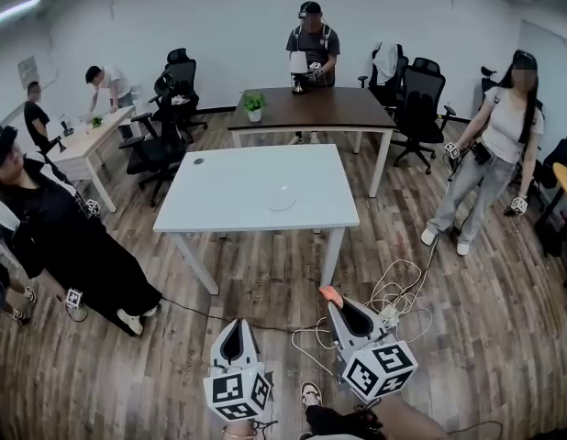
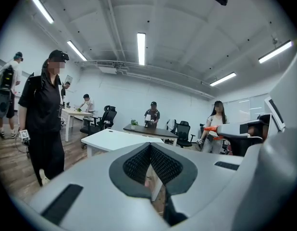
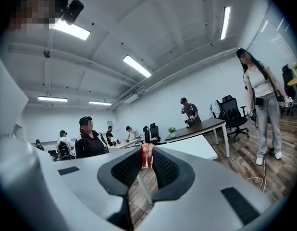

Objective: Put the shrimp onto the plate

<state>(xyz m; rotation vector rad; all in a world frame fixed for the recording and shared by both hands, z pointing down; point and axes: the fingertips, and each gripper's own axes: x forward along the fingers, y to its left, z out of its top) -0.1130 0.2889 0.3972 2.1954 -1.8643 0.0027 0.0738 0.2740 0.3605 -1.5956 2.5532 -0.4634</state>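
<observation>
Shrimp (image 3: pixel 146 153) stands pinched between the tips of the right gripper (image 3: pixel 147 160), its orange end poking just past the pads. In the head view that gripper hangs over the wooden floor (image 1: pixel 265 282), well apart from the plate (image 1: pixel 282 197) on the white table (image 1: pixel 219 191). The left gripper (image 2: pixel 151 149) has its jaws pressed together, with nothing between them.
</observation>
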